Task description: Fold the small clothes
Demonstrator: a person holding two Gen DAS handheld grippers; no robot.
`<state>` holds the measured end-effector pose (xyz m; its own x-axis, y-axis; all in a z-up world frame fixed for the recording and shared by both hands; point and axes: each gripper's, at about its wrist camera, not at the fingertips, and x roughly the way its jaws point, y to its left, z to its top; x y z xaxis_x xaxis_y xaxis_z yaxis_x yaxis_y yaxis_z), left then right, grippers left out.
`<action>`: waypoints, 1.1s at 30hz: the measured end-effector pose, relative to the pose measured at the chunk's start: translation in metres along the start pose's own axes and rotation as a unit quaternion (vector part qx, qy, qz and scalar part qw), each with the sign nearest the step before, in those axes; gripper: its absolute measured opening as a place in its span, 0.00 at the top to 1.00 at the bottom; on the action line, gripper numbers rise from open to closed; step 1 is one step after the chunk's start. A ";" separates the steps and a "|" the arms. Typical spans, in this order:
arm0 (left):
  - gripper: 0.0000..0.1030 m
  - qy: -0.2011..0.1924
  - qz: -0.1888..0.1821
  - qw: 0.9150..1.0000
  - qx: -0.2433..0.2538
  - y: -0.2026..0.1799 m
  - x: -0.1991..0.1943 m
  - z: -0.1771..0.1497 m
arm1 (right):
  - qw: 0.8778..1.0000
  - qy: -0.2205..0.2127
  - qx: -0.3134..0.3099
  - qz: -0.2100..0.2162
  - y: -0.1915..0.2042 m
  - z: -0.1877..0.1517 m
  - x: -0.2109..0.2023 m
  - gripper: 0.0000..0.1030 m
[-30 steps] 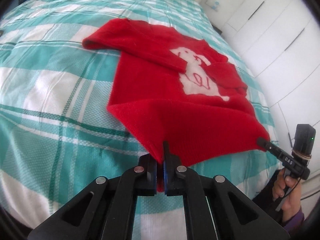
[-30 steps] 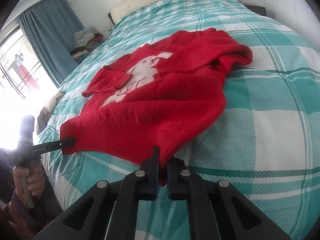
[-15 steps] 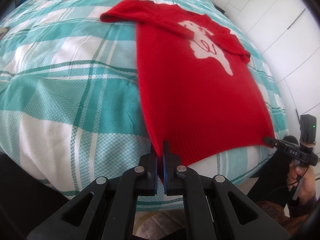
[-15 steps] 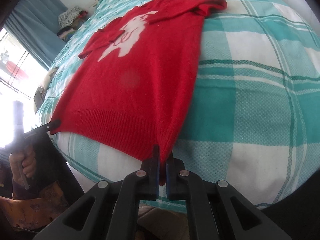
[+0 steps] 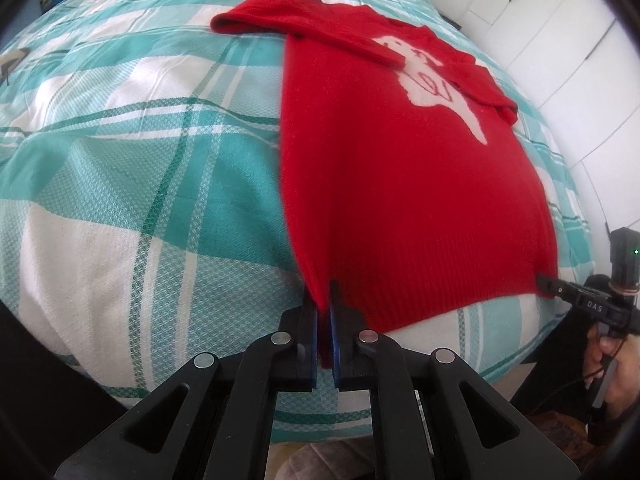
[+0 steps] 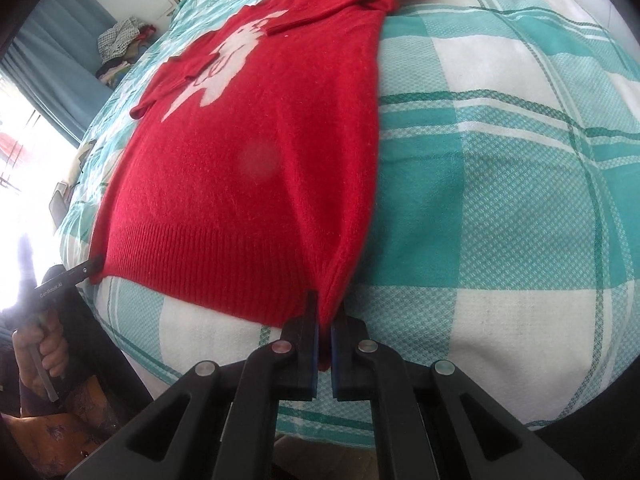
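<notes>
The red sweater (image 5: 400, 184) lies flat on the checked bed (image 5: 140, 184), face up. The left gripper (image 5: 325, 312) pinches its left bottom corner, and the right gripper (image 6: 325, 316) pinches the right one. Smoothing looks done; next comes lifting the bottom edge toward the neck.

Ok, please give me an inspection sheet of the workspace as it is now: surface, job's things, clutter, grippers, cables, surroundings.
Surface: bed cover, teal and white check.
Job's things: red sweater lying front up, white animal motif, both sleeves folded across the chest, hem at the bed's near edge.
Clutter: pile of clothes beyond the bed.
Grippers: left gripper shut on one hem corner, jaws starting to open; right gripper shut on the other corner.
Cables: thin cable by the hand with the right gripper.
Surroundings: white wardrobe doors, blue curtain, bright window.
</notes>
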<state>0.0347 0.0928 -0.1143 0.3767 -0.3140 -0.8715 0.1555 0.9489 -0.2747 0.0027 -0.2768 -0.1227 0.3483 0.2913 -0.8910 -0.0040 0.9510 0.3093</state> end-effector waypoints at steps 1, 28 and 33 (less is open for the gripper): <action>0.89 -0.004 -0.001 1.000 0.001 -0.002 -0.001 -0.001 | 1.000 -0.001 -0.004 -0.002 0.002 0.000 -0.001 0.96; 0.17 -0.152 0.032 0.987 -0.029 -0.003 0.013 0.078 | 0.946 -0.090 -0.292 -0.106 0.100 0.240 0.063 0.48; 0.16 -0.177 0.066 0.982 -0.023 -0.003 0.008 0.079 | 0.962 -0.061 -0.253 -0.085 0.089 0.254 0.106 0.55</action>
<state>0.1097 0.0845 -0.0886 0.6857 -0.1728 -0.7071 0.0460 0.9797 -0.1949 0.2771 -0.1882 -0.1052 0.4919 0.1416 -0.8591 -0.3819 0.9218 -0.0667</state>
